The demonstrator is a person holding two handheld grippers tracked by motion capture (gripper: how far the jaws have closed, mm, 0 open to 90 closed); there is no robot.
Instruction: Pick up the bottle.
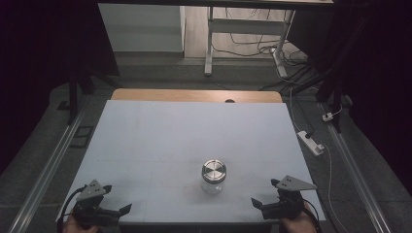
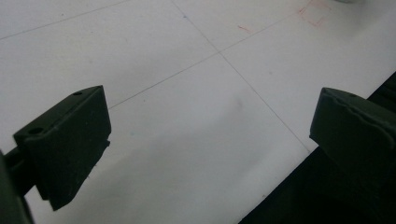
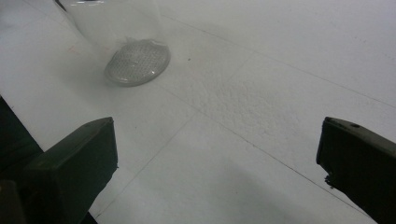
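Note:
A clear glass jar (image 1: pixel 213 177) with a round metal lid stands upright on the white table (image 1: pixel 184 136), near its front edge and a little right of centre. In the right gripper view the jar's glass base (image 3: pixel 136 61) sits at the upper left, well beyond the jaws. My left gripper (image 1: pixel 118 199) rests at the front left corner, open and empty, its jaws wide apart over bare tabletop (image 2: pixel 205 121). My right gripper (image 1: pixel 266 192) is at the front right, open and empty, to the right of the jar.
Beyond the white top runs a strip of wooden board (image 1: pixel 194 95). Past the table are a desk frame (image 1: pixel 210 43) and tangled cables on the floor. A white power strip (image 1: pixel 311 142) lies off the right edge. Metal rails flank both sides.

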